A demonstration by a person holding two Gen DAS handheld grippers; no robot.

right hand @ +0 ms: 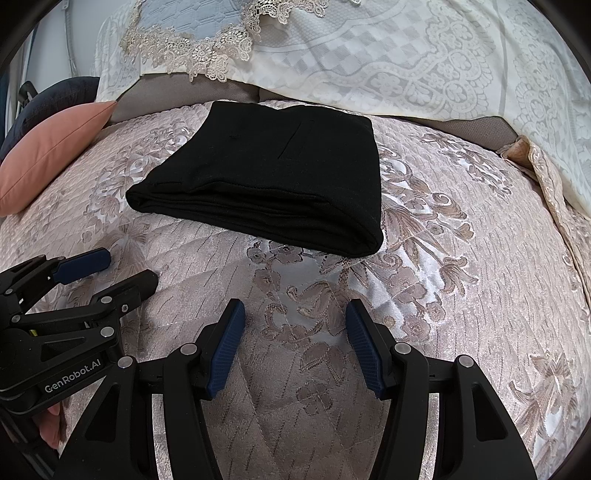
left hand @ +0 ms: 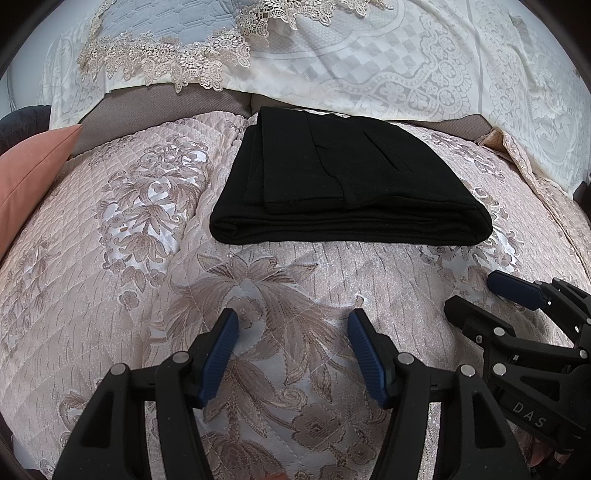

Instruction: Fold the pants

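The black pants (left hand: 343,181) lie folded into a thick rectangular stack on the pink floral quilt (left hand: 110,229); they also show in the right wrist view (right hand: 273,184). My left gripper (left hand: 293,321) is open and empty, hovering over the quilt in front of the stack. My right gripper (right hand: 293,312) is open and empty, also in front of the stack and apart from it. Each gripper shows in the other's view: the right one (left hand: 476,295) at the lower right, the left one (right hand: 129,266) at the lower left.
A salmon cushion (left hand: 33,173) lies at the left; it also shows in the right wrist view (right hand: 55,147). White lace-patterned covers (left hand: 406,66) and a blue lace-trimmed pillow (left hand: 159,26) lie behind the pants. A dark cushion (right hand: 55,96) sits at far left.
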